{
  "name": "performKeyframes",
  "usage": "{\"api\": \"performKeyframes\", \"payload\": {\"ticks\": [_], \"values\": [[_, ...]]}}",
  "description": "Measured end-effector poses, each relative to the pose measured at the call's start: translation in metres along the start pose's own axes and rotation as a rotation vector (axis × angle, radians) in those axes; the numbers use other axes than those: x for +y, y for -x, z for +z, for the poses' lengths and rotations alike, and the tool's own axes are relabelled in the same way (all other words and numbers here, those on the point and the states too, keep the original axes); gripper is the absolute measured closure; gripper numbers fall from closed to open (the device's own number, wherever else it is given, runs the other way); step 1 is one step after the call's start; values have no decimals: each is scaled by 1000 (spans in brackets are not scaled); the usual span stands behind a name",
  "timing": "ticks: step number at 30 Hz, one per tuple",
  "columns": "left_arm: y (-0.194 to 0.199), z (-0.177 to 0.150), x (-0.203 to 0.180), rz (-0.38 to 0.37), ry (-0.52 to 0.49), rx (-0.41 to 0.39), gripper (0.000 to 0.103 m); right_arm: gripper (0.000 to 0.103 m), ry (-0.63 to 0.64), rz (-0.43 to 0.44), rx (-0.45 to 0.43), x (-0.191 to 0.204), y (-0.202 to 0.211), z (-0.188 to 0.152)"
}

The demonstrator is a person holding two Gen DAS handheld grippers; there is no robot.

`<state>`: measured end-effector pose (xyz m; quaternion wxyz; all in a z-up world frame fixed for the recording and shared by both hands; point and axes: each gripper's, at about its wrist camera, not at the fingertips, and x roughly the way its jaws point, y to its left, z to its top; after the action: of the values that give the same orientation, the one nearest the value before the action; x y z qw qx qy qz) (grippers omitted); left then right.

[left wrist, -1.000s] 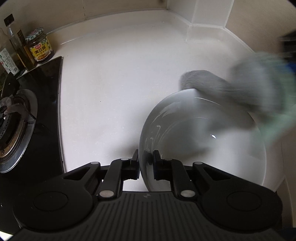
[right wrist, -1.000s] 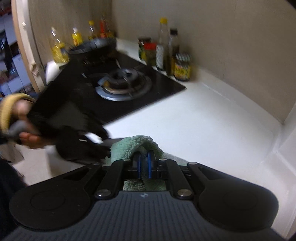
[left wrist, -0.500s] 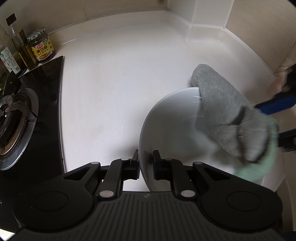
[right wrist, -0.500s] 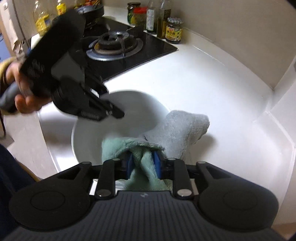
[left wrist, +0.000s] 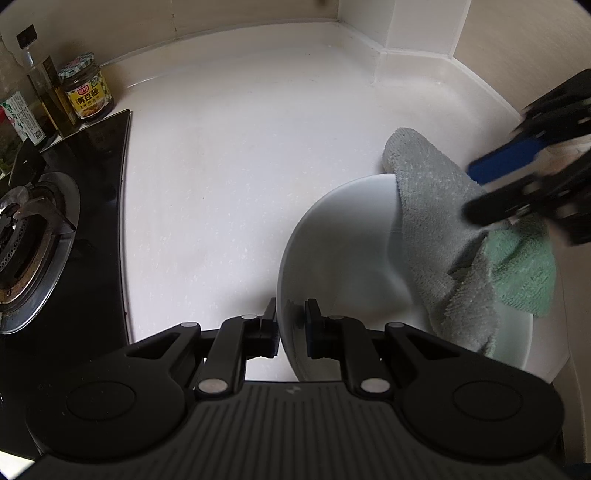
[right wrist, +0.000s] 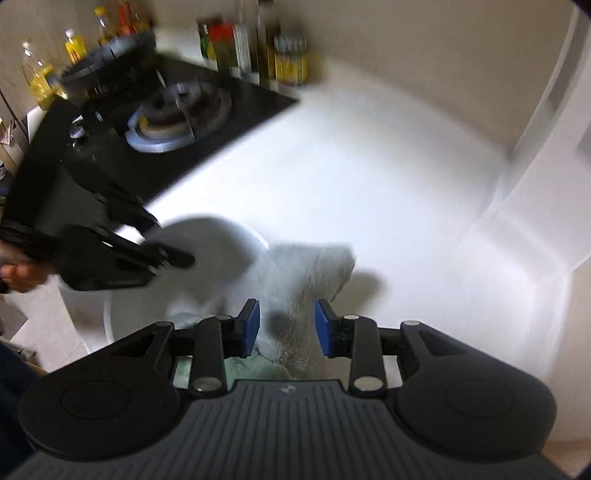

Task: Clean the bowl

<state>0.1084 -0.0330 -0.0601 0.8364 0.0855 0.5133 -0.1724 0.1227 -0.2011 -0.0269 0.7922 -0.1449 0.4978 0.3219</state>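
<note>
A white bowl (left wrist: 340, 251) sits tilted on the white counter, and my left gripper (left wrist: 291, 326) is shut on its near rim. A grey and green cloth (left wrist: 443, 236) lies draped over the bowl's right rim, partly inside it. In the left wrist view my right gripper (left wrist: 474, 194) hovers blurred just above the cloth, jaws apart. The right wrist view shows the right gripper (right wrist: 286, 328) open, its blue pads (right wrist: 249, 328) clear of the cloth (right wrist: 314, 273) below them. The bowl (right wrist: 207, 243) and my left gripper (right wrist: 173, 260) are on that view's left.
A black gas stove (left wrist: 29, 236) with a burner borders the counter (left wrist: 240, 147) on the left. A jar (left wrist: 86, 88) and several bottles stand by the wall behind it. The wall corner (left wrist: 417, 29) closes the far right. A hand (right wrist: 18, 273) holds the left gripper.
My right gripper has opened and let go of the cloth, then drawn back above it. The cloth now rests over the bowl's rim. The left grip on the bowl is unchanged.
</note>
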Motion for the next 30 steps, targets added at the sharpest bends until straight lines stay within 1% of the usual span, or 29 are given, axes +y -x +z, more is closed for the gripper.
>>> {"api": "performKeyframes", "payload": {"ticks": [1,2,4,5,7,8,10,12,15,18,19,21,22,24,26,28,30], "values": [[-3,4,20,0,6,-1,90,75,-6,23,18,-3,-10,3],[-5,3,19,1,6,-1,90,72,-7,41,35,-4,-19,5],[-8,0,23,8,4,0,90,74,34,38,67,-1,-34,11],[-8,0,21,16,2,-1,89,79,55,31,83,1,-41,15],[-6,0,20,30,3,-1,89,87,68,4,88,3,-48,19],[-7,-1,19,34,18,2,89,88,66,-14,85,4,-50,22],[-16,-7,17,41,57,16,89,88,1,-35,52,-1,-53,27],[-17,-4,19,52,115,33,89,88,-66,-58,21,-4,-55,27],[-13,-3,25,74,244,60,89,88,-160,-86,-21,-9,-58,23],[-9,-6,26,91,364,86,89,86,-282,-102,-79,-11,-64,19],[-9,-6,26,99,389,90,89,85,-324,-119,-105,-9,-64,15],[-11,-7,24,118,409,107,89,84,-362,-134,-129,-10,-65,12],[-15,-6,22,131,389,124,86,84,-393,-146,-148,-9,-63,7],[-18,-5,18,134,315,119,85,84,-360,-167,-148,-4,-60,0],[-17,-5,22,86,223,97,85,85,-229,-168,-111,0,-59,-1],[-17,-5,26,53,146,85,84,85,-97,-146,-66,1,-60,5],[-18,-3,23,51,57,75,84,85,49,-103,-19,-1,-61,15]]}}
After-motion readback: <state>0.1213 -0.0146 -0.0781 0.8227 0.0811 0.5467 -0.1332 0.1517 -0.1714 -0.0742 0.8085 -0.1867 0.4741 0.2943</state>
